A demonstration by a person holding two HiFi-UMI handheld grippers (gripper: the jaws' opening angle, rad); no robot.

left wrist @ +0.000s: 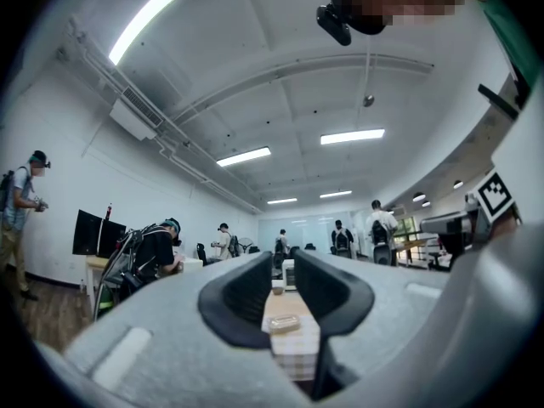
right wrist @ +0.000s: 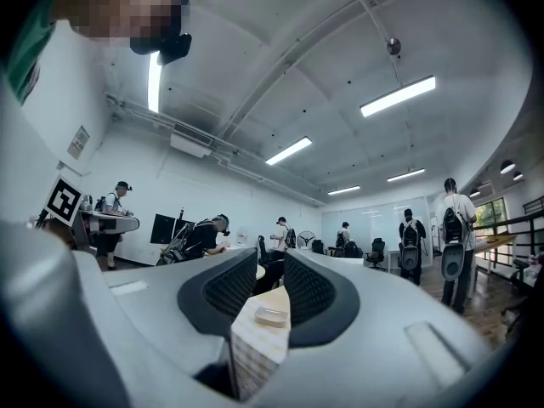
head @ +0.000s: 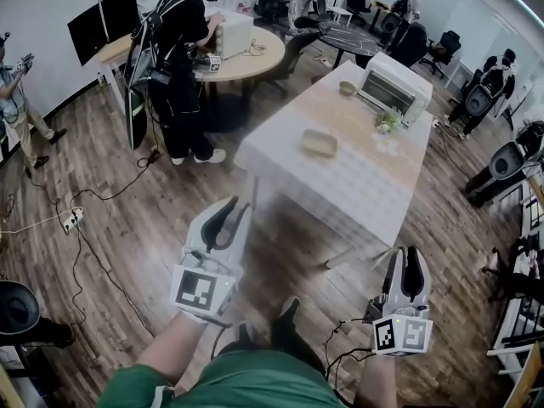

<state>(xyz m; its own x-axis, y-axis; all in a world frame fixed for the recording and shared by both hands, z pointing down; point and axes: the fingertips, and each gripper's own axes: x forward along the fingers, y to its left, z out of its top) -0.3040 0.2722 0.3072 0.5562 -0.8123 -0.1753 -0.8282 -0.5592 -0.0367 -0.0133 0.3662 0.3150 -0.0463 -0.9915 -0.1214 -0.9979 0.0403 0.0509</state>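
My left gripper [head: 231, 209] and right gripper [head: 406, 257] hang side by side over the wooden floor, short of a long table [head: 357, 185] with a pale checked cloth. Both are open by a narrow gap and hold nothing. On the table lie a shallow tan dish [head: 320, 143], a small bowl [head: 347, 87], a white toaster oven [head: 391, 87] and a small plant in a glass [head: 388, 123]. Through the left gripper [left wrist: 279, 279] gap I see the dish [left wrist: 284, 323] on the table [left wrist: 293, 351]. The right gripper [right wrist: 270, 279] also frames the dish [right wrist: 272, 315].
A person in black [head: 183, 66] stands at a round wooden table [head: 246, 58] to the far left. Cables and a power strip [head: 70, 221] trail over the floor at left. Another person [head: 17, 100] stands by the left wall. Office chairs [head: 501, 164] line the right side.
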